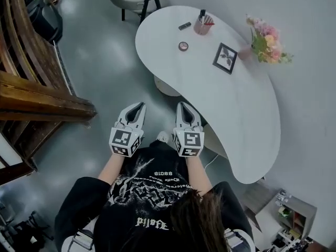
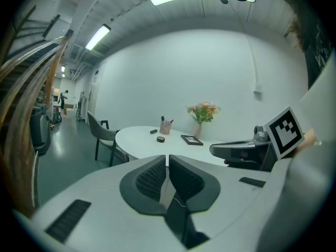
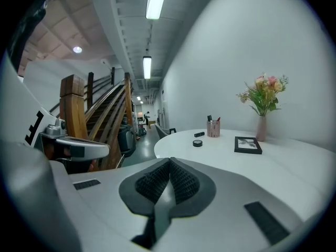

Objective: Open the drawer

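The person is holding the left gripper and the right gripper side by side in the lower middle of the head view. Both are pointing towards the white, kidney-shaped tabletop, which is running from the upper middle to the right of the frame. In each gripper view the ribbed dark pads are meeting at the tips, so both grippers are closed narrow and carrying nothing.

No drawer is showing plainly in any view. It may be sitting beneath the tabletop, out of sight, or it may belong to the small grey storage unit in the lower right corner of the head view, which is too small to read. Either way it is lying well apart from both grippers, and neither is touching any furniture.

To do this step well, the person is probably needing to find the drawer front first. Then one gripper should be opening wide before it is reaching the handle or edge, and closing squarely on it. The pull should be following the drawer's own line of travel, without twisting.

On the tabletop, a pink pen cup, a black-framed picture and a vase of pink flowers are standing well away from the grippers.
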`<action>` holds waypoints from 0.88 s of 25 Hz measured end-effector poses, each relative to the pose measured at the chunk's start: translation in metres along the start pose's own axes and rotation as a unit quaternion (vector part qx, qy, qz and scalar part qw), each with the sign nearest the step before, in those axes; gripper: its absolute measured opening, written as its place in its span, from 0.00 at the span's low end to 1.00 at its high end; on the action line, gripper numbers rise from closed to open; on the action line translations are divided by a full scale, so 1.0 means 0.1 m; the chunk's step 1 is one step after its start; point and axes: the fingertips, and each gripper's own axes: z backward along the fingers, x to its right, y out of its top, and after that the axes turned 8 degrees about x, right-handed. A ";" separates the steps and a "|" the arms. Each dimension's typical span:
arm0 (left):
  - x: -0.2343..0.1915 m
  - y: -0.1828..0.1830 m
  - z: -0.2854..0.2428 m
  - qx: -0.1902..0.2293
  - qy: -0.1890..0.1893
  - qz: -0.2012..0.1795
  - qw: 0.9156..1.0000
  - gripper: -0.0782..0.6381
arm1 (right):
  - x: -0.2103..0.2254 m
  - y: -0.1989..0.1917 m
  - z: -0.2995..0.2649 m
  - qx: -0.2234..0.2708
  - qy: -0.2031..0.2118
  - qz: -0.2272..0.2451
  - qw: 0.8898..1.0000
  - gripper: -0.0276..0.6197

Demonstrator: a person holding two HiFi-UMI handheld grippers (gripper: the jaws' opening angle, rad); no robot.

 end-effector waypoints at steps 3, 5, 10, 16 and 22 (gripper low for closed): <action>0.06 0.01 -0.21 -0.001 0.009 0.000 1.000 0.15 | 0.17 0.03 -0.13 -0.001 0.016 0.002 1.000 0.08; 0.10 0.01 -0.31 -0.002 0.014 0.002 1.000 0.15 | 0.25 0.03 -0.18 -0.003 0.025 0.000 1.000 0.08; 0.03 -0.07 -0.42 -0.007 0.035 0.017 0.999 0.15 | 0.36 -0.03 -0.24 -0.011 0.035 -0.013 0.999 0.08; -0.08 -0.07 -0.54 0.003 0.039 0.028 0.999 0.15 | 0.41 -0.10 -0.32 -0.022 0.038 -0.017 0.999 0.08; -0.17 0.05 -0.64 0.004 0.016 0.021 1.000 0.15 | 0.34 -0.05 -0.47 -0.029 0.035 -0.018 0.999 0.08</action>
